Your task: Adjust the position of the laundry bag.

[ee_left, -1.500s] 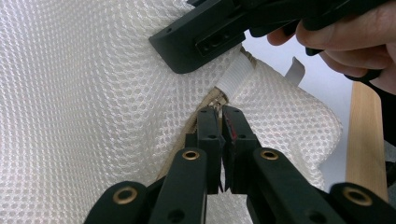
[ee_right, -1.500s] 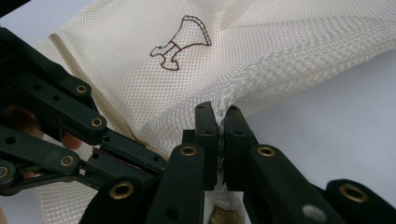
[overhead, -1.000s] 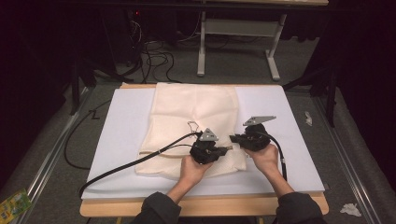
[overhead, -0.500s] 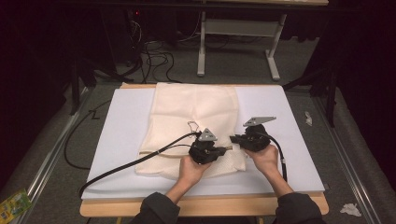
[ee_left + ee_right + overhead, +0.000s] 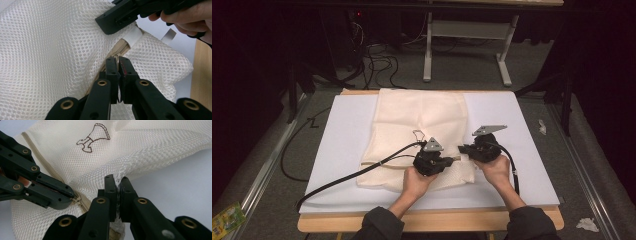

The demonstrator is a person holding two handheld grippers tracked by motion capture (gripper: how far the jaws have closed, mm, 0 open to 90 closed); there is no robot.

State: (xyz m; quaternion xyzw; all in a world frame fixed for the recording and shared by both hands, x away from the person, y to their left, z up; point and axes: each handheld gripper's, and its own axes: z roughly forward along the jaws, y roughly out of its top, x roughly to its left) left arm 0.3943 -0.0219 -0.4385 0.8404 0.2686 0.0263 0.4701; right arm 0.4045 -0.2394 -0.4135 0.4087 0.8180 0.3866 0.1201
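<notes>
I have the left gripper (image 5: 117, 60) clamped on the zipper pull (image 5: 116, 58) of the mesh laundry bag (image 5: 422, 130), which lies flat on the white mat (image 5: 337, 145). The right gripper (image 5: 118, 181) pinches the bag's corner by the zipper end. Zipper looks closed; I judge the pull not yet started.

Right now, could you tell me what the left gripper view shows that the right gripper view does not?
Left gripper view: a white fabric tab at the zipper's end, the wooden table edge, and the person's fingers on the other gripper.

Right gripper view: a brown embroidered outline on the mesh bag.

Both: the bag's beige zipper, the left gripper shut on the zipper pull, and the right gripper shut on a fold of mesh.
</notes>
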